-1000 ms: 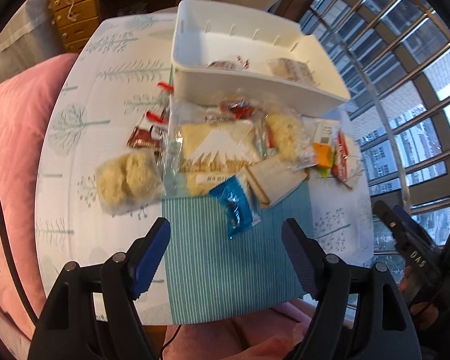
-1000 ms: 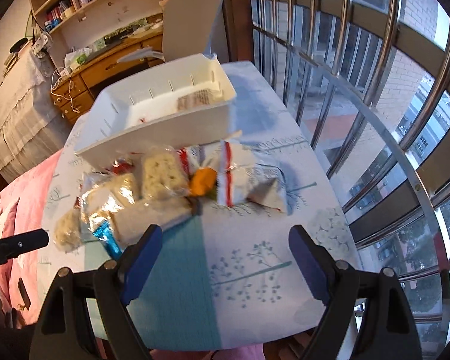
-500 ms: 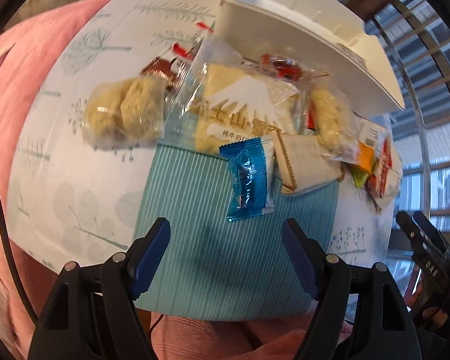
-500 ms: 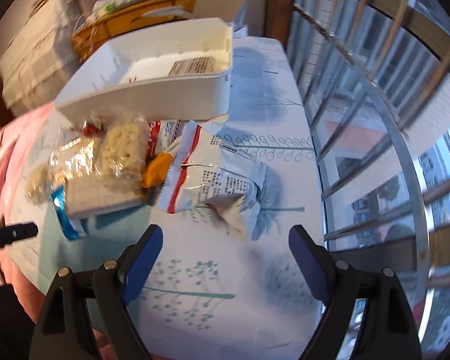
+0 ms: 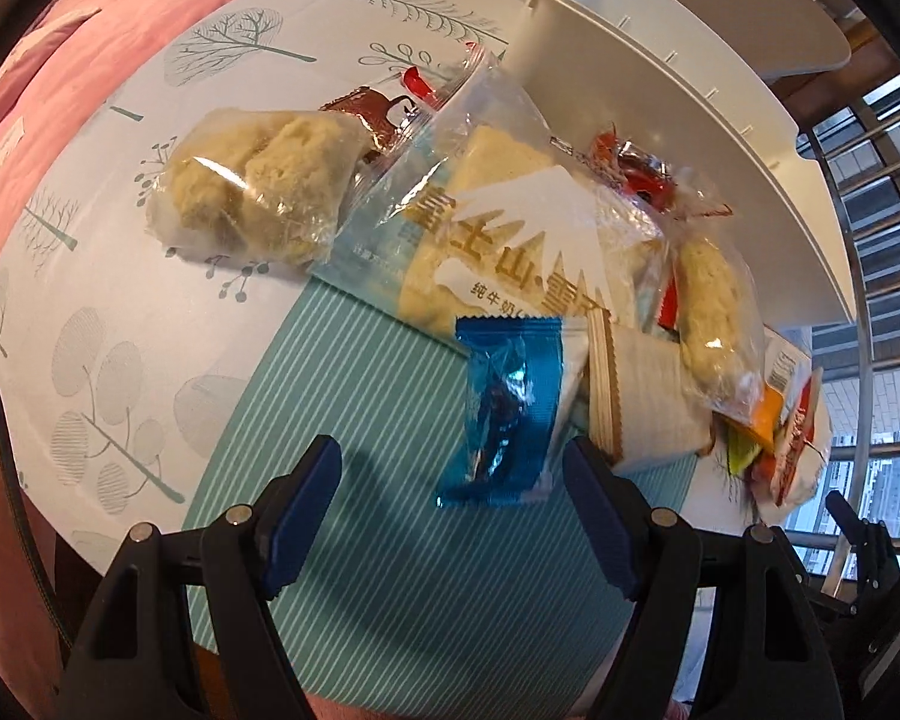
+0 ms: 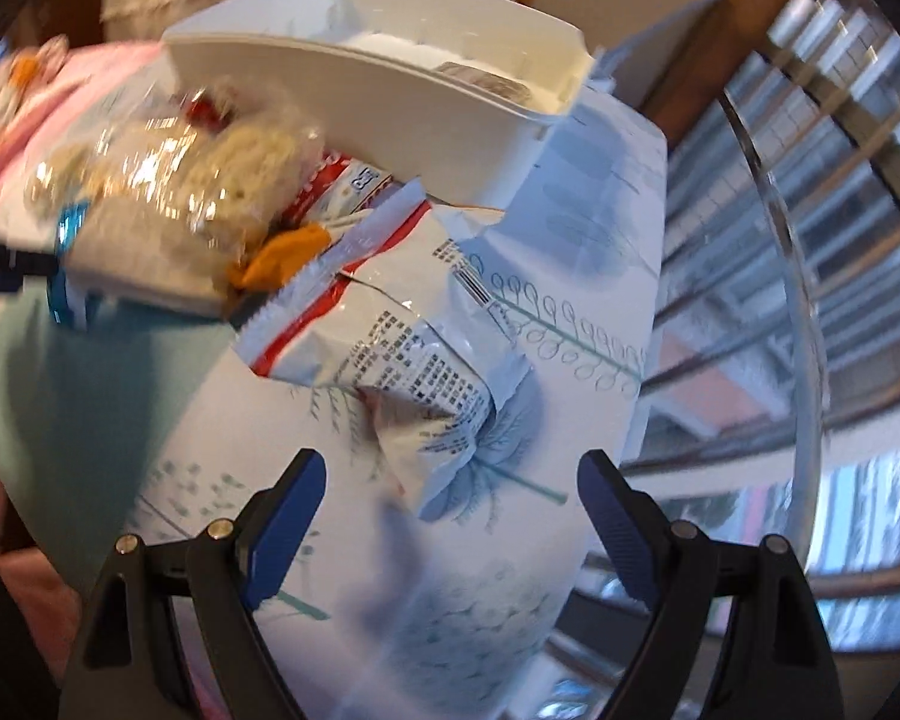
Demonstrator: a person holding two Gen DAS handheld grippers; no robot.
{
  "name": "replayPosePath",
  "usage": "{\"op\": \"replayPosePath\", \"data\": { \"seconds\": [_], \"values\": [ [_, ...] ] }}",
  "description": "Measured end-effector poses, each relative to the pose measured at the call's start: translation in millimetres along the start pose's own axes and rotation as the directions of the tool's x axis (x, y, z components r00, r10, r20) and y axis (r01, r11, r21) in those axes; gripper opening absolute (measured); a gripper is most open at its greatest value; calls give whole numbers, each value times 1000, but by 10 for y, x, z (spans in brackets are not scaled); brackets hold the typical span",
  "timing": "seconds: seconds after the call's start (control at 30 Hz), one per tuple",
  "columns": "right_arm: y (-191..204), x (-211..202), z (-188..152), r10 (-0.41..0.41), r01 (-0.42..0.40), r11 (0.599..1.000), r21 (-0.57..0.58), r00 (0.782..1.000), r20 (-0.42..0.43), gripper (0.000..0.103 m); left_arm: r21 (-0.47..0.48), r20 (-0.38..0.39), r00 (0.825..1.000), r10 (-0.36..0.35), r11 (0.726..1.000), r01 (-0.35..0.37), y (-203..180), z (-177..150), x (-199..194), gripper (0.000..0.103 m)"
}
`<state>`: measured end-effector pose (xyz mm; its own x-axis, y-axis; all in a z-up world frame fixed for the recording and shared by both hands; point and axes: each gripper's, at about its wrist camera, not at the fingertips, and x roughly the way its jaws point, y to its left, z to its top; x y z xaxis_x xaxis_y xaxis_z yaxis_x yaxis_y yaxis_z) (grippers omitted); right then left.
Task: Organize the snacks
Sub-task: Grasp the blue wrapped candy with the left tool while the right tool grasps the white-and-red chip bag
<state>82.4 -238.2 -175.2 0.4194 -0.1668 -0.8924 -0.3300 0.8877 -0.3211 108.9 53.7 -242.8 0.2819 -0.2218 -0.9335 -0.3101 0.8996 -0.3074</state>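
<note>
- Left wrist view: we have brought the left gripper (image 5: pixel 450 480) down and in over the last second; the blue packet (image 5: pixel 504 414), which sat well ahead of the fingers, now lies just between their tips on the striped teal mat (image 5: pixel 390 570); the jaws stand wide apart with nothing in them.
- Right wrist view: we have likewise closed in with the right gripper (image 6: pixel 450 495); the white-and-red packet (image 6: pixel 390 324) has come from the far pile to just ahead of the fingertips, its crumpled lower corner nearest them; these jaws are also spread and empty; the picture is blurred, so we judge the gripper to be still moving.
- What this means: no snack is picked up yet; both hands seem lined up for a first grab, the left on the blue packet, the right on the white-and-red one; we judge the sorting barely begun.
- The snacks: almost all still lie heaped on the tree-print tablecloth (image 5: pixel 150 312) against the near wall of the white bin (image 5: pixel 660 108); among them a clear bag of pale cakes (image 5: pixel 252 180), a large bread bag with printed lettering (image 5: pixel 510 228) and a brown-edged white packet (image 5: pixel 648 402).
- The bin: from both views we now see mostly its outer wall and rim; in the right wrist view something flat shows just inside the rim, too blurred to name; the rest of its inside is hidden.
</note>
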Motion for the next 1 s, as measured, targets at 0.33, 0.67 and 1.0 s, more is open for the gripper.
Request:
{"op": "replayPosePath", "data": {
  "seconds": [0.33, 0.67, 1.0],
  "values": [
    [-77, 235, 144, -6, 11, 995, -103, 999, 45, 87, -51, -1, 1000, -14, 999, 14, -89, 115, 167, 61],
    [-44, 400, 293, 36, -32, 989, -142, 999, 28, 85, -75, -10, 999, -43, 996, 42, -120, 119, 214, 33],
    [-44, 429, 278, 86, -85, 991, -102, 996, 4, 69, -64, -28, 999, -25, 998, 23, -94, 89, 61, 32]
  ]
}}
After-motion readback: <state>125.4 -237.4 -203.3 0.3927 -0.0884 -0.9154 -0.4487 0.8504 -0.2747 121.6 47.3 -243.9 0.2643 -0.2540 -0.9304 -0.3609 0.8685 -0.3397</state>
